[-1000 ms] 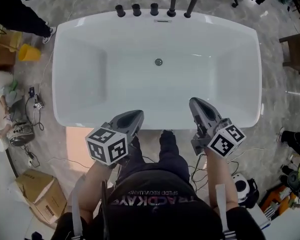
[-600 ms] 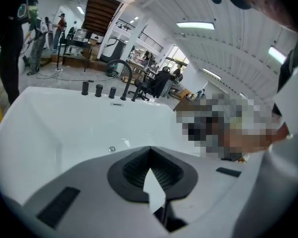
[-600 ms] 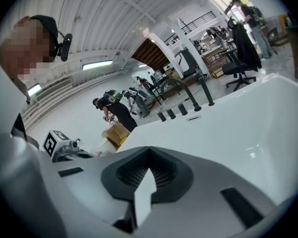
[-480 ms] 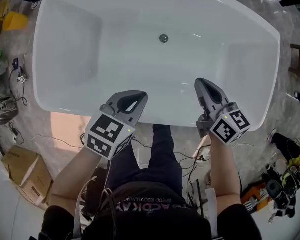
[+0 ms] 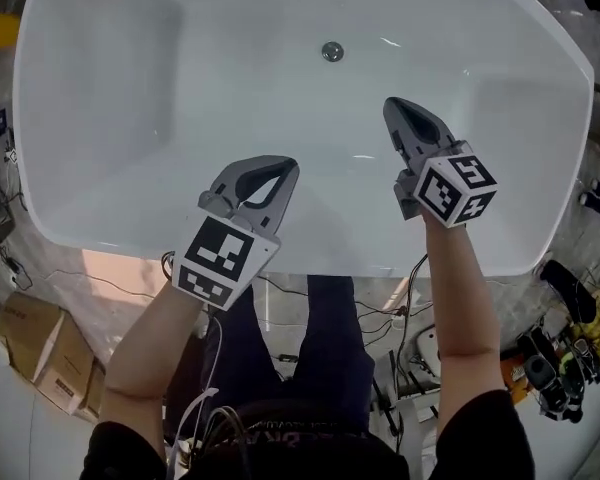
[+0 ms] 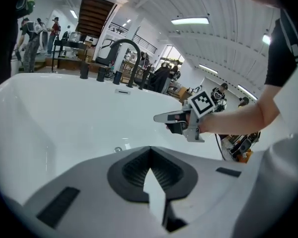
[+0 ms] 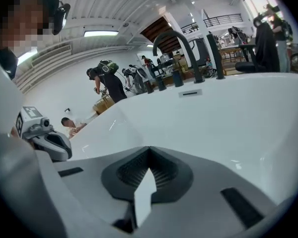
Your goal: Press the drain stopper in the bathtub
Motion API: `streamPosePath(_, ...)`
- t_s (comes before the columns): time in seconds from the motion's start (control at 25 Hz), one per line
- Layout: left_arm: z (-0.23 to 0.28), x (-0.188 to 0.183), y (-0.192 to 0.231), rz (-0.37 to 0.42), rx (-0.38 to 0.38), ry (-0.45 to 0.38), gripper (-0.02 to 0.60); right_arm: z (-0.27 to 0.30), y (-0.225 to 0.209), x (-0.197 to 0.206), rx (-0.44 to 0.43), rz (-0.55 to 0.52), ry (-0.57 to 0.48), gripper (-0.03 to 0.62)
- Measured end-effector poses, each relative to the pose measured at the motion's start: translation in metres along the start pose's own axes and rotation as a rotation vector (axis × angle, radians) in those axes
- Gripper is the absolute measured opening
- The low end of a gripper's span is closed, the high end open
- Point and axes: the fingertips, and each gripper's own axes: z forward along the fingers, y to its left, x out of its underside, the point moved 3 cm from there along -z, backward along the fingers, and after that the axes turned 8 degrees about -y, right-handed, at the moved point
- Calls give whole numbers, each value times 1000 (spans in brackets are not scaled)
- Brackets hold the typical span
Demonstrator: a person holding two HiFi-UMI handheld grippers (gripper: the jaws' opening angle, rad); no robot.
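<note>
Head view: the white tub (image 5: 100, 188) fills the top, and the stopper (image 5: 332, 51) sits in its floor, well apart from both tools. The left gripper (image 5: 286, 168) and the right gripper (image 5: 390, 105) hang over the near side, and nothing stands between them and the stopper. Boxes (image 5: 30, 343) lie on the floor at the left.

Left gripper view: the jaws are together and empty. The stopper (image 6: 118, 149) shows just above them, and the faucet (image 6: 124, 48) stands on the far rim.

Right gripper view: the jaws are together and empty. People (image 7: 107, 83) stand behind the tub.

Since half a second ago, both grippers reach farther over the tub.
</note>
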Motion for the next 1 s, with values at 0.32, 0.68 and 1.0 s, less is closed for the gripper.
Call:
streamPosePath(0.32, 43, 35, 41, 161, 6, -17, 3, 95, -88, 58, 100, 14, 93, 15)
streamPosePath(0.68, 80, 78, 93, 91, 4, -10, 3, 195, -149, 139, 166, 36, 195, 17)
streamPosePath(1.0, 86, 95, 119, 41, 19, -21, 3, 256, -199, 185, 237, 61, 280, 17)
